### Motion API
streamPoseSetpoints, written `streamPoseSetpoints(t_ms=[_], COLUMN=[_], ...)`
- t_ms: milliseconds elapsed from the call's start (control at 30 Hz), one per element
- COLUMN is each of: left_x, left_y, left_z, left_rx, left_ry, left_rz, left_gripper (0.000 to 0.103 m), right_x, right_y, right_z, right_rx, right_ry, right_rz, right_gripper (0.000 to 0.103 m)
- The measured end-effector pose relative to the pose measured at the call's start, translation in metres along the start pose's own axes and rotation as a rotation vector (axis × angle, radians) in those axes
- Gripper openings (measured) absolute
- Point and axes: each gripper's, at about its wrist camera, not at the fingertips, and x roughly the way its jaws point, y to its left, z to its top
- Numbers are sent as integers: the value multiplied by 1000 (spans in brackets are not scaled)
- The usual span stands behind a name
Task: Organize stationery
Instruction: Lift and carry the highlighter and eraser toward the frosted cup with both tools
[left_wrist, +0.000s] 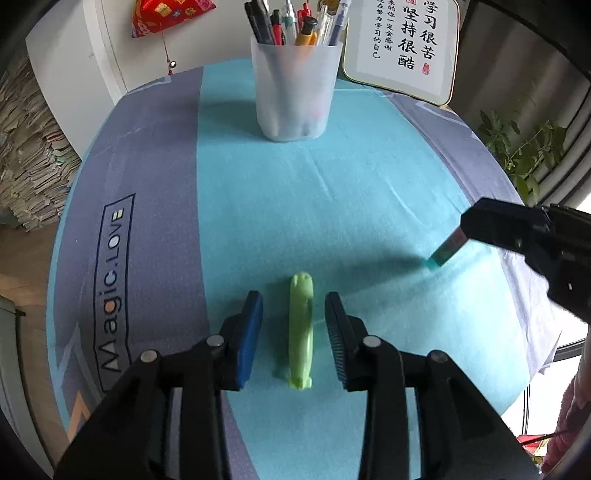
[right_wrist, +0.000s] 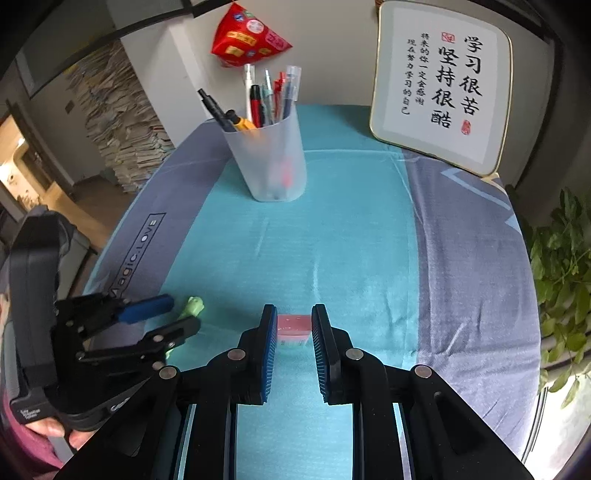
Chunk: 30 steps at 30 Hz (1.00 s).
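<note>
A light green pen-shaped item (left_wrist: 301, 328) lies on the teal cloth between the jaws of my left gripper (left_wrist: 294, 301), which is open and apart from it on both sides. It also shows in the right wrist view (right_wrist: 192, 306). A small eraser with a pink top and teal base (right_wrist: 293, 328) sits between the jaws of my right gripper (right_wrist: 294, 312); the jaws stand close to its sides. In the left wrist view the eraser (left_wrist: 447, 249) hangs tilted from the right gripper's jaws, its lower end at the cloth. A frosted pen cup (left_wrist: 295, 88) full of pens stands at the back.
A framed calligraphy board (right_wrist: 443, 85) leans at the back right. A green plant (right_wrist: 561, 266) is past the table's right edge. A red ornament (right_wrist: 247, 37) hangs behind the cup. Stacks of paper (right_wrist: 118, 122) are at the left.
</note>
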Motion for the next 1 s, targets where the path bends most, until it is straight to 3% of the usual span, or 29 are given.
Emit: streamPoseSetpoints(t_ms=[133, 200, 300, 600, 767, 1000], left_x=[8, 9, 5, -45, -59, -79], left_y=[-2, -3, -1, 3, 1, 9], left_z=[5, 7, 6, 13, 17, 43], left_rx=[-1, 7, -12, -6, 2, -14], left_ry=[18, 8, 5, -155, -206, -283], left_rz=[5, 21, -3, 3, 3, 9], left_gripper=[29, 11, 11, 11, 11, 11], right_x=[1, 1, -3, -19, -25, -43], right_y=[-1, -2, -2, 6, 8, 18], right_z=[1, 1, 1, 7, 13, 40], right_rx=[4, 6, -3, -24, -30, -58], right_ry=[-1, -3, -12, -57, -76, -141], right_rz=[8, 9, 10, 9, 8, 1], right_gripper=[20, 20, 20, 20, 20, 20])
